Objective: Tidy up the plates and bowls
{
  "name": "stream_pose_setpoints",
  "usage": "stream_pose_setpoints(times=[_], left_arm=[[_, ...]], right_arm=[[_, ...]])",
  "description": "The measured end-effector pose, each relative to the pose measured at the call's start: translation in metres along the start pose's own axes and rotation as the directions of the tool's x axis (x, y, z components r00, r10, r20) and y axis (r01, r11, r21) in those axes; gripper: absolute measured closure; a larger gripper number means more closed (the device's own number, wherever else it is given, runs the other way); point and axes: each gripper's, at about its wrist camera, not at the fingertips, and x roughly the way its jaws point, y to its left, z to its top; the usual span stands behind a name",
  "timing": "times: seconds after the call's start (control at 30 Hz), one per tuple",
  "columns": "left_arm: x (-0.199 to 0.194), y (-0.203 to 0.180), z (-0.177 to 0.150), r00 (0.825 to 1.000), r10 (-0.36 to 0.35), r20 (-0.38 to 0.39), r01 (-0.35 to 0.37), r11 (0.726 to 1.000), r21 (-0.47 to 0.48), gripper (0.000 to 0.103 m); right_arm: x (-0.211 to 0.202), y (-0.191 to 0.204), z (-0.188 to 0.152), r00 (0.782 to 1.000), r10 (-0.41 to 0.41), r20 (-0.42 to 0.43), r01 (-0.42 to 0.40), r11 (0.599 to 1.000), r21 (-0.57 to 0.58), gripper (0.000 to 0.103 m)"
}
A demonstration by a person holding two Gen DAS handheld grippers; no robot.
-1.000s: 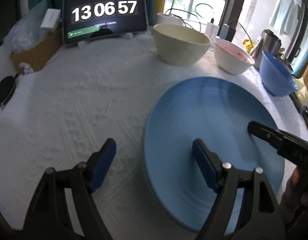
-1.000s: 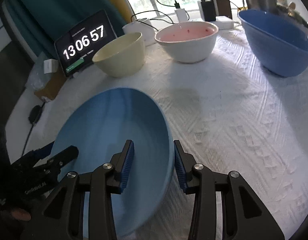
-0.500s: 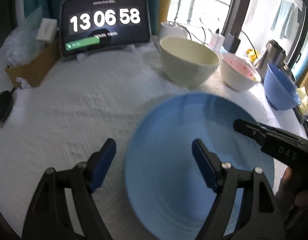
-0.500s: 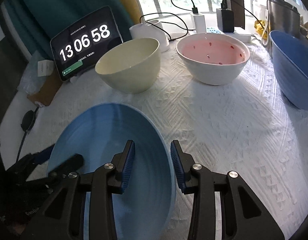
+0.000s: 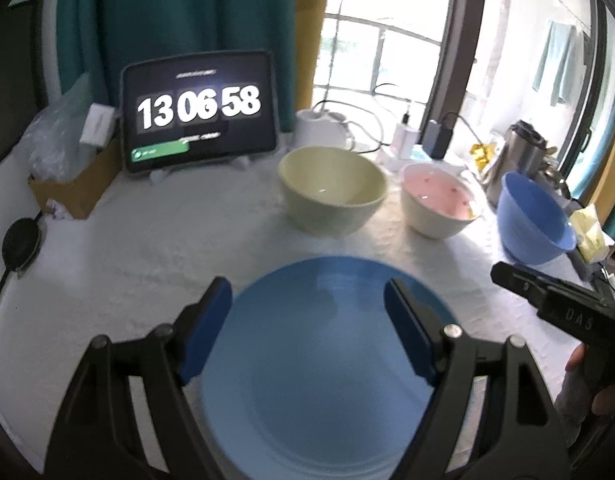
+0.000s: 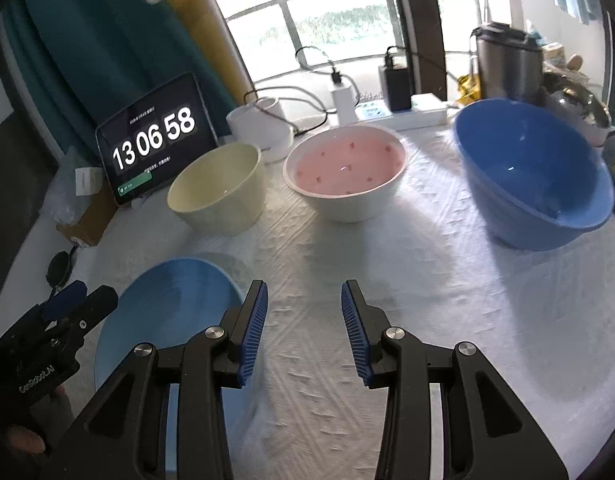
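Hovering above the blue plate (image 5: 315,364), the left hand-held gripper (image 5: 307,332) is holding its jaws wide apart with nothing between them; the plate is lying on the white tabletop (image 5: 147,248) directly beneath and slightly ahead of its fingers (image 5: 203,332). The right hand-held gripper (image 6: 303,332) is also standing open and gripping nothing, its ribbed blue pads (image 6: 253,336) spread over bare cloth, with the blue plate (image 6: 163,320) sitting just to its left, partly behind its left finger. Whether either tool is touching the plate cannot be told.

Ahead of the right hand-held gripper, three bowls are standing upright in a row across the tabletop (image 6: 407,280): the cream bowl (image 6: 219,188) ahead and to the left, the white bowl with a pink inside (image 6: 347,172) straight ahead, and the large blue bowl (image 6: 535,176) ahead and to the right, each apart from its neighbour. From the left hand-held gripper, the cream bowl (image 5: 333,196) is sitting straight ahead, the pink-lined bowl (image 5: 439,206) and blue bowl (image 5: 535,220) farther right. A tablet clock (image 5: 199,114) reading 13 06 58 is leaning upright far ahead on the left.
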Motion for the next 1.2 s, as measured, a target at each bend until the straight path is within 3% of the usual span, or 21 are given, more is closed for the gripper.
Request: stream_pose_setpoints(times=[0.8,1.13,1.2], left_arm=[[-0.005,-0.134,0.032,0.988,-0.113,0.106,0.096,0.984,0.153,0.023],[0.014,-0.187,0.045,0.979,-0.175,0.106,0.154,0.971,0.185,0.023],[0.018,-0.197,0.046,0.977,-0.190,0.099,0.168,0.966,0.194,0.023]], right_arm=[[-0.076,-0.102,0.037,0.982,-0.071,0.174,0.064,0.997,0.045,0.062],[-0.086,-0.158,0.048,0.962,-0.160,0.220,0.140,0.985,0.104,0.060],[-0.085,-0.168,0.049,0.957,-0.187,0.224,0.165,0.980,0.114,0.054]])
